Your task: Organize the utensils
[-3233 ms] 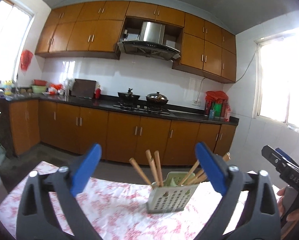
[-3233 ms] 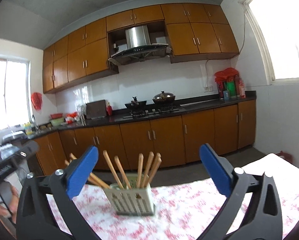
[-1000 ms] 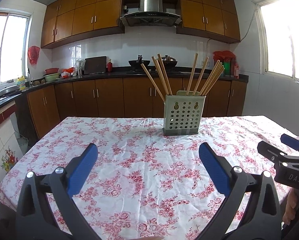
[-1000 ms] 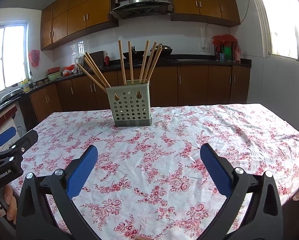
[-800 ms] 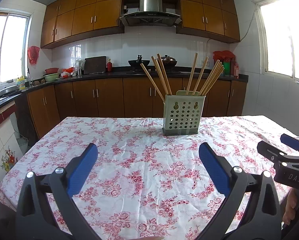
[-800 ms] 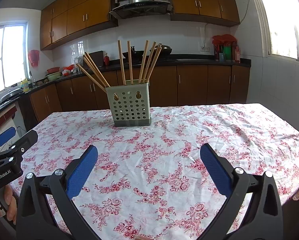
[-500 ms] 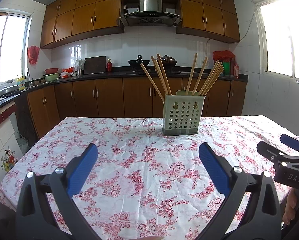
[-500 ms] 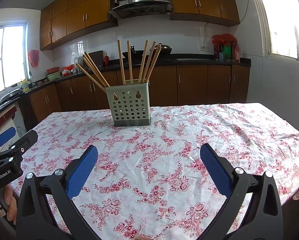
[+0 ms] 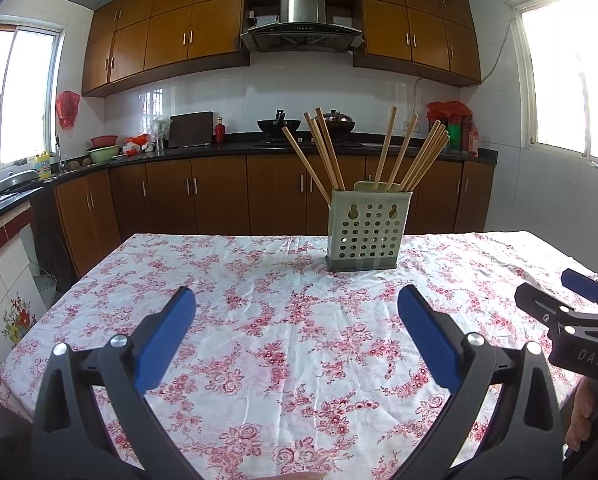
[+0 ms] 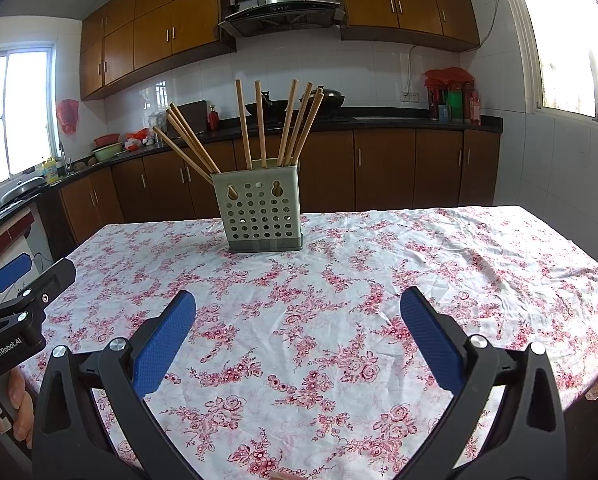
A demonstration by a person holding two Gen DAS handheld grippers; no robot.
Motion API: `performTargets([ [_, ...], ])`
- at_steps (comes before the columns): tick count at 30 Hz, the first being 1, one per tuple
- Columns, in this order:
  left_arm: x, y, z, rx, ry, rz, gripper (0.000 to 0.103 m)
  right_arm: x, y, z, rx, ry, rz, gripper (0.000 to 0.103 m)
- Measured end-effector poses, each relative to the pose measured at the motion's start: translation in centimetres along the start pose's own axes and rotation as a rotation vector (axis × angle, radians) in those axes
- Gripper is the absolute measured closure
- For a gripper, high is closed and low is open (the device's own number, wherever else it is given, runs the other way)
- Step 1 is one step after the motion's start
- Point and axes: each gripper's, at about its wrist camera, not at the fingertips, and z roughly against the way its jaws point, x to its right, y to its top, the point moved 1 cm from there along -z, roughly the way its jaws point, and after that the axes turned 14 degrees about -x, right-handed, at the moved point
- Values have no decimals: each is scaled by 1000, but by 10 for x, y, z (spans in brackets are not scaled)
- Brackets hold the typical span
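The bench [image 9: 259, 360] under its floral cloth carries only the holder [image 9: 366, 227] toward the far edge; every chopstick [image 10: 261, 124] stands inside it, so sorting looks finished; left gripper [image 9: 297, 344] and right gripper [image 10: 299, 346] hover spread and empty, unchanged from a moment earlier.

Chopsticks [image 9: 383, 152]: lower ends hidden inside perforated holder [image 9: 366, 226]; count uncertain where they overlap. Bench [image 9: 283, 320] near edge cut off by frame bottom. Right gripper [image 9: 579, 312] cropped at frame edge in left wrist view. Counter bottles [image 10: 453, 102] too small to identify.
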Motion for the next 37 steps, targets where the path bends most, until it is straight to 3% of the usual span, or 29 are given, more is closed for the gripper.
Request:
performTargets([
  [37, -3, -2, -4, -11, -5, -1, 4, 1, 0, -1, -5, 1, -2, 2],
])
